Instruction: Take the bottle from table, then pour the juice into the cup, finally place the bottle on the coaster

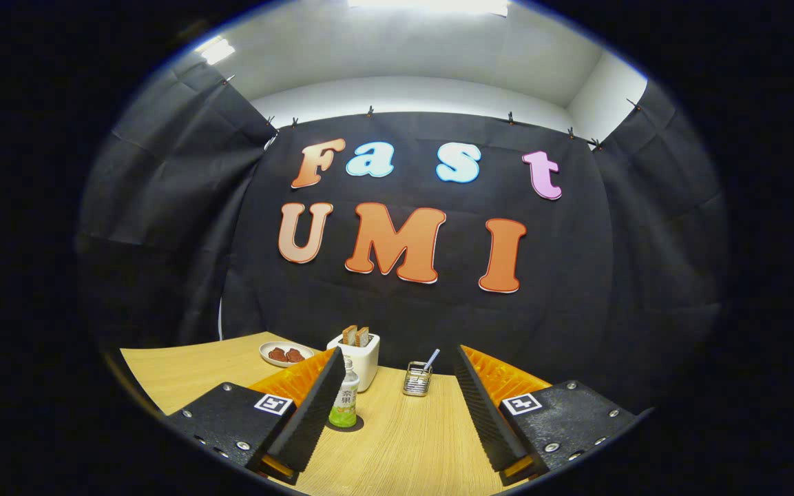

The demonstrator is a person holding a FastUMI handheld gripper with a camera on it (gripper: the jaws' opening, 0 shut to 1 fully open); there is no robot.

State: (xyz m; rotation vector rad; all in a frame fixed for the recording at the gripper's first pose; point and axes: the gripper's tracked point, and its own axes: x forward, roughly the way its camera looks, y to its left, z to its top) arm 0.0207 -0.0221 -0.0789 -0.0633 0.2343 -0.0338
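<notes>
Standing bottle [345, 399] between spread tool [397, 406] fingers

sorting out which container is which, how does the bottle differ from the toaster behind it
The bottle is slim, with a white cap and green base; the toaster is a broad white box. The bottle is capped shut, while the toaster is open-topped with two bread slices sticking out. The bottle stands close by one finger of the open hand-held gripper; the toaster sits beyond. Both stand upright on the table.
</notes>
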